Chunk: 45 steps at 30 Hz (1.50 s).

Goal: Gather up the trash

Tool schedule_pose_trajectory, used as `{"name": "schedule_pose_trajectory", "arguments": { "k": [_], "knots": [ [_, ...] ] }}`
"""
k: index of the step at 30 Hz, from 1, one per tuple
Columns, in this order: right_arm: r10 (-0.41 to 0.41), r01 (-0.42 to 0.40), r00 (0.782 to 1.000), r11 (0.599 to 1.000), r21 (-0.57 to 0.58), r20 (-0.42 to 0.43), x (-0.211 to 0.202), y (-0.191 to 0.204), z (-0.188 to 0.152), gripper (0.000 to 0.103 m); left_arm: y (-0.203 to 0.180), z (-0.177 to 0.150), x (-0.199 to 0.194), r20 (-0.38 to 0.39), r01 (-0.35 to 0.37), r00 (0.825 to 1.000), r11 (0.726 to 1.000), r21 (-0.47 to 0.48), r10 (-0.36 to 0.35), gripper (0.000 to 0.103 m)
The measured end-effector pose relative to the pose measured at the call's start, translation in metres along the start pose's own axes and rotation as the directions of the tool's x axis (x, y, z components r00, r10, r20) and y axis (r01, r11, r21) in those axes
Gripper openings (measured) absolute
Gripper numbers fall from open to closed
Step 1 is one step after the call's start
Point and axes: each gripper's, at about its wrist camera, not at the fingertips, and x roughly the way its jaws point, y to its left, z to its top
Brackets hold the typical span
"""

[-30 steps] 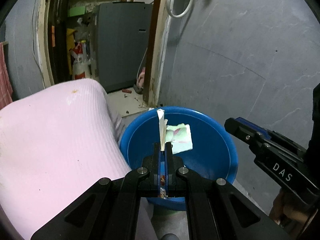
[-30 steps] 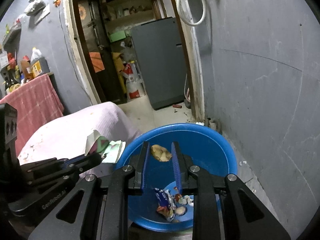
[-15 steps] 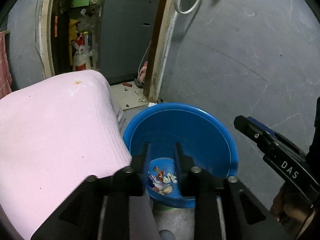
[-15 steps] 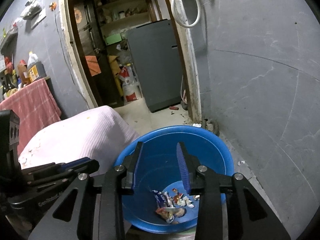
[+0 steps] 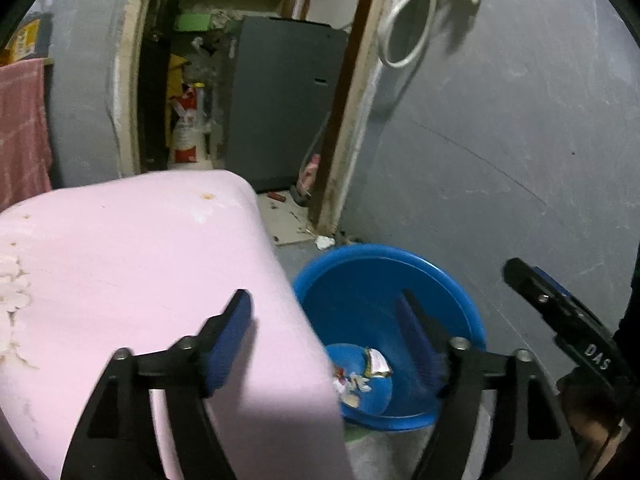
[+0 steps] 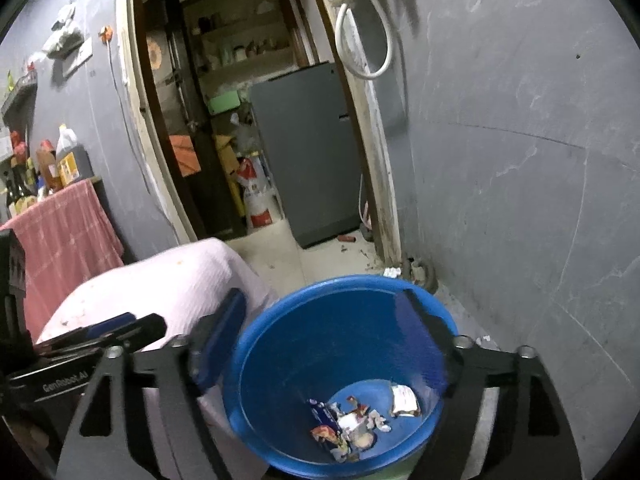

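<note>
Trash [image 6: 356,420] partly hidden in blue basin [image 6: 280,360], both claws [image 5: 324,332] [image 6: 320,336] spread, blurred

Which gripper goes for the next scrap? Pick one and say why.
Probably left. Both are open and empty, but the left gripper sits partly over the pink cloth, where white scraps lie at its left edge. The right gripper hangs over the tub, farther from them.

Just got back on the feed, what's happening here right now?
Both handheld grippers hang open and empty over the blue basin beside the pink-covered table. The left gripper straddles the table edge and basin; the right gripper is centred above the basin. Wrappers and scraps lie at the bottom.
</note>
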Motion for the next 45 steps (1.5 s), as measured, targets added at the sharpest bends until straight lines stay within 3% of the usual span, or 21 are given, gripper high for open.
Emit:
{"name": "schedule_pose_trajectory", "arguments": {
  "k": [6,13,23,37,45],
  "knots": [
    [0.015,-0.014,0.999,1.0,-0.006,0.041,-0.006,0.005,0.001,0.103,0.017,0.008,-0.025,0.086,-0.059,0.994,0.998,-0.022,0.061,0.094],
    [0.0,0.006,0.995,0.998,-0.056,0.098,-0.016,0.018,-0.002,0.103,0.026,0.005,-0.048,0.165,-0.124,0.978,0.992,-0.035,0.128,0.1],
    [0.005,0.009,0.987,0.996,-0.087,0.159,-0.038,0.028,-0.009,0.103,0.034,-0.006,-0.076,0.231,-0.138,0.962,0.989,-0.05,0.146,0.101],
    [0.008,0.005,0.971,0.998,-0.055,0.24,-0.094,0.038,-0.042,0.103,0.032,-0.036,-0.118,0.268,-0.12,0.955,0.992,-0.041,0.127,0.101],
    [0.01,-0.007,0.961,1.0,-0.014,0.275,-0.13,0.052,-0.065,0.103,0.029,-0.069,-0.156,0.281,-0.152,0.948,0.988,-0.012,0.149,0.101]
  ]
}}
